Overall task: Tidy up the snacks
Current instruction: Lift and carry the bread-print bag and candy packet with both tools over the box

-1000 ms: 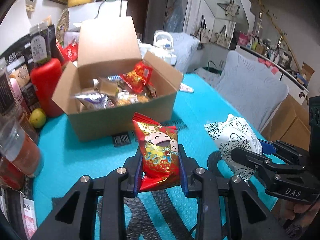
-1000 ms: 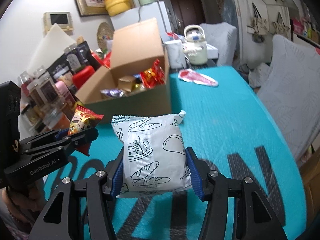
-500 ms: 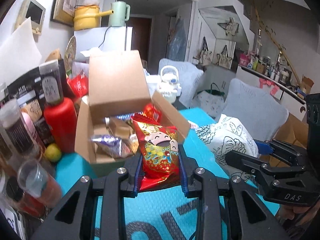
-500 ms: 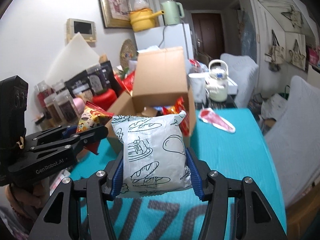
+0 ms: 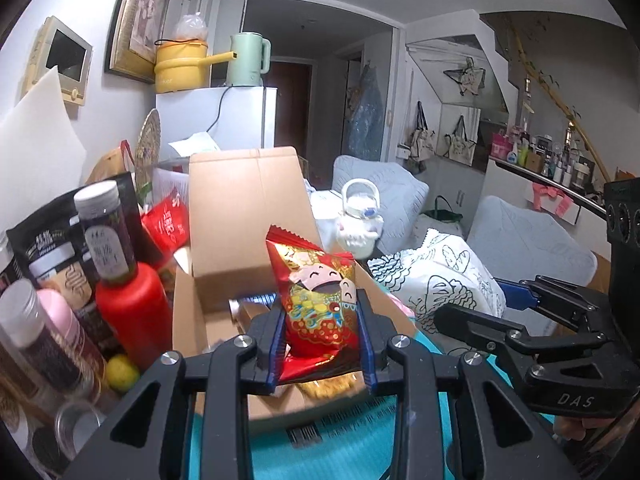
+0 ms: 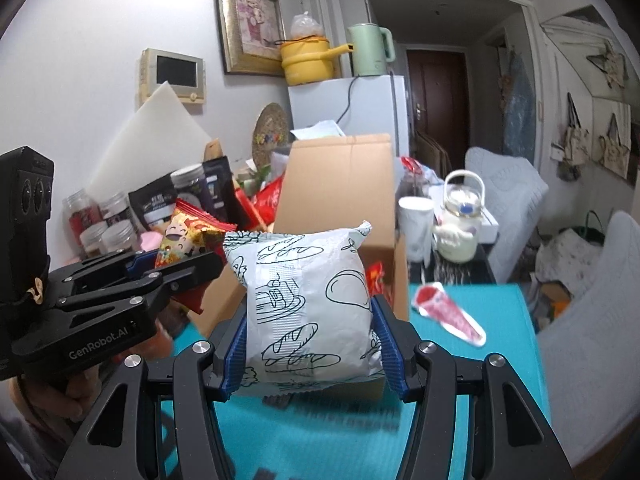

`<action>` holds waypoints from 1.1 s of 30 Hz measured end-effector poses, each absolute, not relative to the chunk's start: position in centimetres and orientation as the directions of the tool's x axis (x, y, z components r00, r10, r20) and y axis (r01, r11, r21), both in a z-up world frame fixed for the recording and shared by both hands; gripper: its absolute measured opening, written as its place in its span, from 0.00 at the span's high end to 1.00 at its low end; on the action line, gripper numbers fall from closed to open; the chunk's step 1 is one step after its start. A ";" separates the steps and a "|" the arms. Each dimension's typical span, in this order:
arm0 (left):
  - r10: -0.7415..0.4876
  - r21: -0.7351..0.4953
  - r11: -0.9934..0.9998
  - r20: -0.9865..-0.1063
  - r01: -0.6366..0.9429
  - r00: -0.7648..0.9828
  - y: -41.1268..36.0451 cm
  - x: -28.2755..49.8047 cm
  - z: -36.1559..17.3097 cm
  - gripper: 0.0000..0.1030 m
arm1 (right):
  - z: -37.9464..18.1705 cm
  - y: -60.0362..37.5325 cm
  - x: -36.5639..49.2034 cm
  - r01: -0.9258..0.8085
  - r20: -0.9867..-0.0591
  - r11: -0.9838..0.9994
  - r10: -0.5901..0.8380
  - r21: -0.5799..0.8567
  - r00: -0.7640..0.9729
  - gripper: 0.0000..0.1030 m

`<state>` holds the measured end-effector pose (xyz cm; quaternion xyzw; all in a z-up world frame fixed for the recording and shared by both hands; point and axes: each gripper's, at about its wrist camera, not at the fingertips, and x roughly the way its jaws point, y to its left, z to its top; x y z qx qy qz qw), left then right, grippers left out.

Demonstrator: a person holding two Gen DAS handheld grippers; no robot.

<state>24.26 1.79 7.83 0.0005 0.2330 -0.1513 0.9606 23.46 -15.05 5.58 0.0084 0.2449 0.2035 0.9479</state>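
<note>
Box (image 5: pixel 244 216): open, frame centre, on teal table (image 5: pixel 360 452); packets inside, blurred.
Left gripper (image 5: pixel 322 344): pinching red snack (image 5: pixel 320 300), before the box.
Right gripper (image 6: pixel 310 344): clamping white bread bag (image 6: pixel 308 304), lower centre.

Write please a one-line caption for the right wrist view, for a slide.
Right gripper holds a white bread-print packet before the open cardboard box; left gripper holds a red snack packet alongside.
</note>
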 end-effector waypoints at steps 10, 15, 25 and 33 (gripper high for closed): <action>-0.265 -0.095 0.964 -0.435 0.248 0.861 3.3 30.4 7.7 0.71 | 6.1 -13.9 29.7 -0.388 -0.438 0.917 0.387 0.091 0.811 0.46; -0.234 -0.102 0.972 -0.445 0.211 0.864 4.0 33.1 6.9 0.71 | 5.5 -13.2 32.9 -0.389 -0.444 0.914 0.398 0.117 0.803 0.46; -0.187 -0.068 0.981 -0.548 0.179 0.816 4.2 37.1 3.3 0.71 | 1.5 -12.1 37.5 -0.391 -0.522 0.905 0.417 0.165 0.744 0.46; -0.154 -0.051 0.986 -0.624 0.157 0.766 4.2 39.7 0.5 0.71 | -1.7 -12.0 40.0 -0.364 -0.610 0.913 0.396 0.184 0.686 0.46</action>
